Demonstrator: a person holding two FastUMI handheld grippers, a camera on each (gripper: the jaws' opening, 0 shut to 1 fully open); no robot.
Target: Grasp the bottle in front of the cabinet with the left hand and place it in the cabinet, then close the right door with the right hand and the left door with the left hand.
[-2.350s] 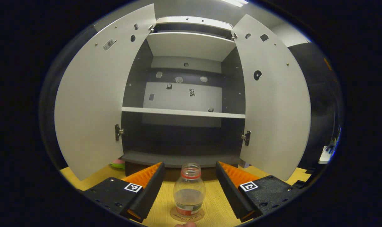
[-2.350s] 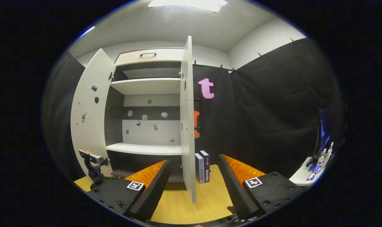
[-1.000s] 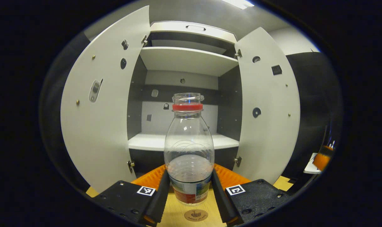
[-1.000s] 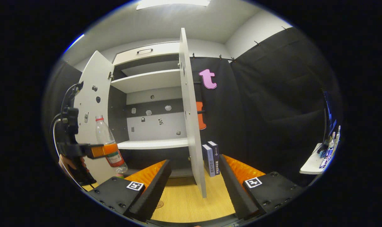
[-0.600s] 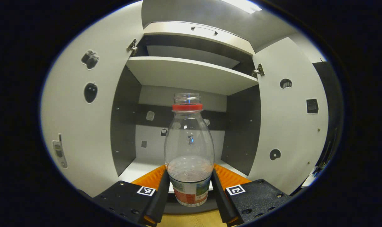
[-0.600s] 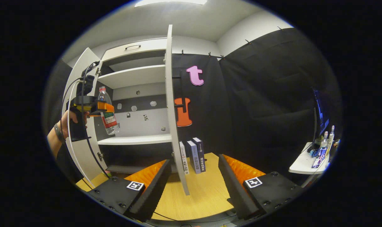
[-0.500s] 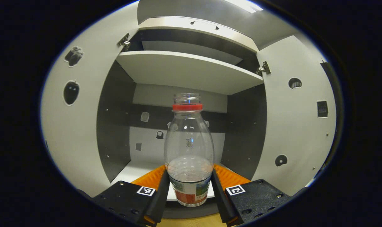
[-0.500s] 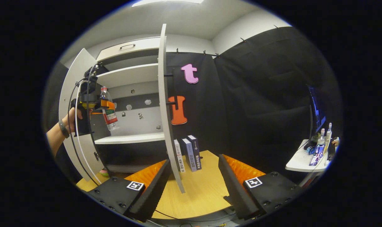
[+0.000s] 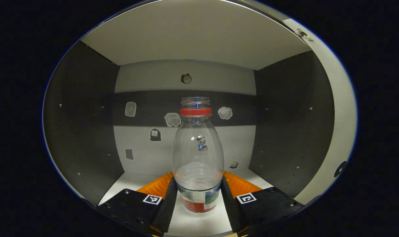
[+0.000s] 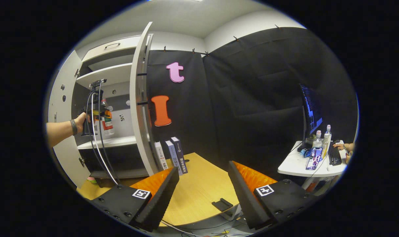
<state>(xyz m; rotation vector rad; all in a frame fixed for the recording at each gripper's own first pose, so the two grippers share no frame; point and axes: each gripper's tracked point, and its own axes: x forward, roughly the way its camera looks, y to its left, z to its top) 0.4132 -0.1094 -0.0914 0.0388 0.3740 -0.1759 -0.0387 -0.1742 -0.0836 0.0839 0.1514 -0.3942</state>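
Both fingers of the left gripper pinch the clear plastic bottle with a red neck ring at its labelled base, holding it upright at the centre of the left gripper view, inside the white-and-dark cabinet just above its white shelf. In the right gripper view, the right gripper stands spread wide with nothing between its fingers at the bottom of the frame over the wooden table, while the white right door stands open at upper left.

Recording booth, lab-type. Black cloth wall hangs just beside a white cabinet; books stand at the cabinet's foot; a side desk with monitor and keyboard stands well apart.
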